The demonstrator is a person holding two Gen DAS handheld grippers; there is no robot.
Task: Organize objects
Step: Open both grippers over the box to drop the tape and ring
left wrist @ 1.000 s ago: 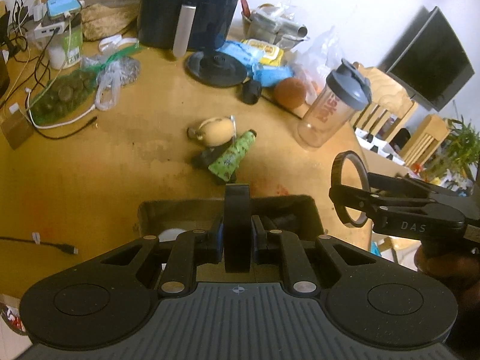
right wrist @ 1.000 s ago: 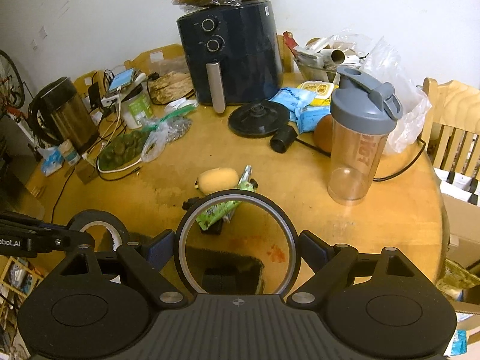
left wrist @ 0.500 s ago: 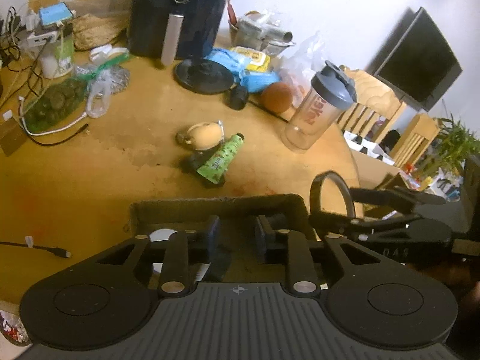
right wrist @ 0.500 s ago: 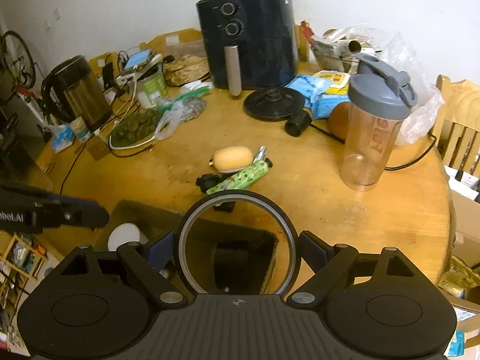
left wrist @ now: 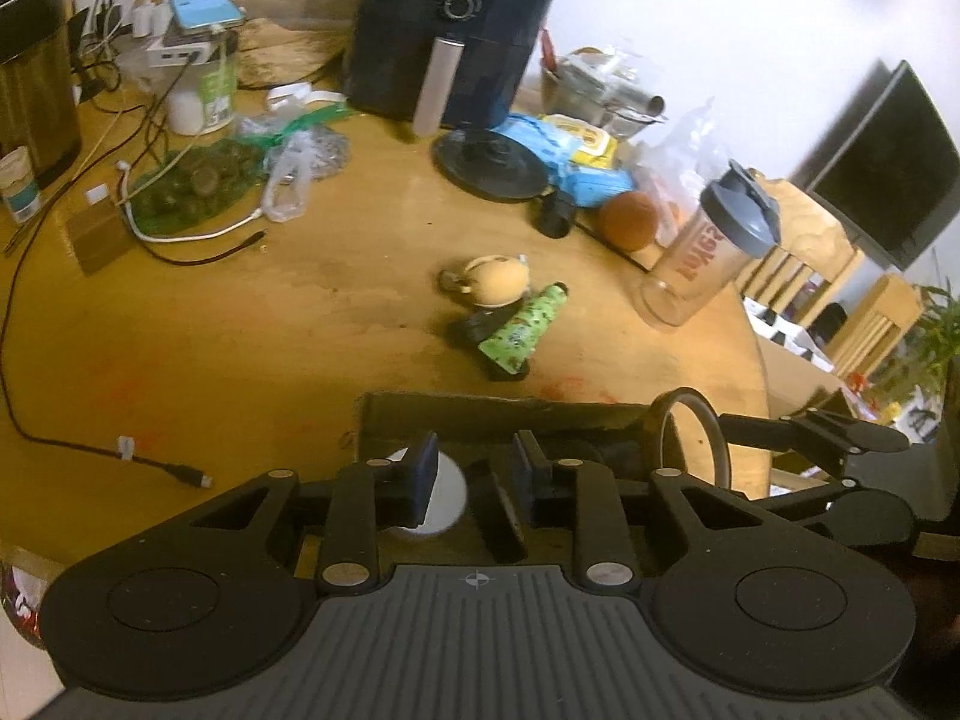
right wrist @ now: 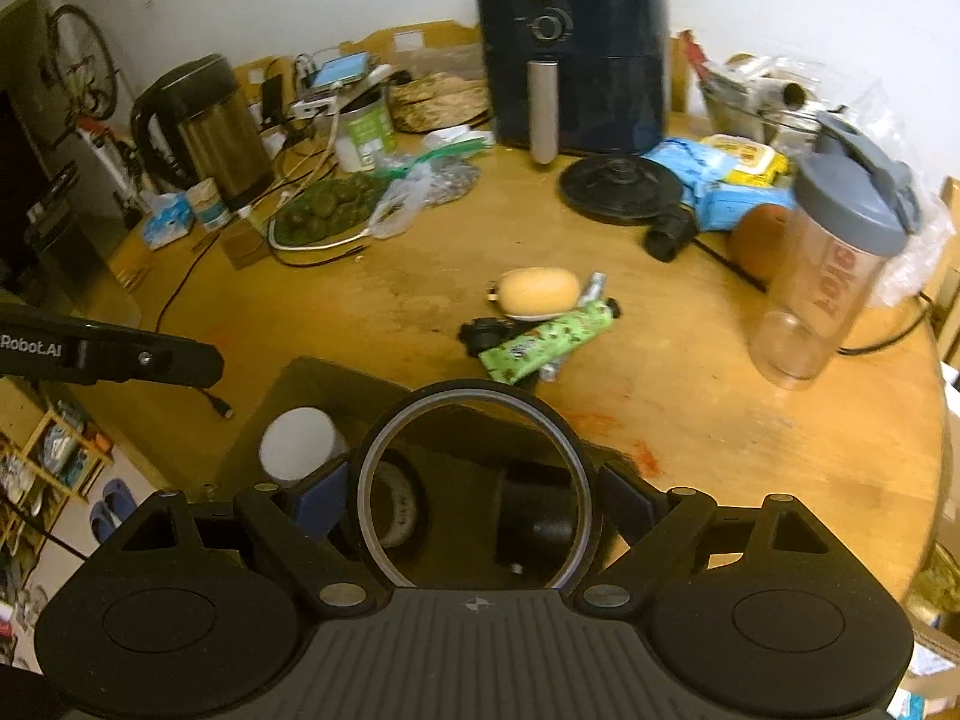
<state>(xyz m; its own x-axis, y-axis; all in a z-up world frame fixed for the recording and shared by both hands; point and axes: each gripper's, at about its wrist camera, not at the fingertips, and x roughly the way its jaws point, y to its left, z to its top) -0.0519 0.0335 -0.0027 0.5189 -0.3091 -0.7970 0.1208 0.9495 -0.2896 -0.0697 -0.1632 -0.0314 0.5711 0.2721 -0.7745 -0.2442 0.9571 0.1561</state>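
black ring (right wrist: 474, 483): stiff, light hoop clamped rim-to-rim in right gripper (right wrist: 474, 498), hanging over the box (left wrist: 510, 405); left gripper (left wrist: 471, 468) beside it, jaws just parted narrowly, empty; hold by outer rim.

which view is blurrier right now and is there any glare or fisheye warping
Right wrist view: the shaker bottle and right table edge smear with motion blur. Left wrist view: sharper, dim warm light, soft sheen on the table before the air fryer. Both bow strongly, with dark rounded corners.
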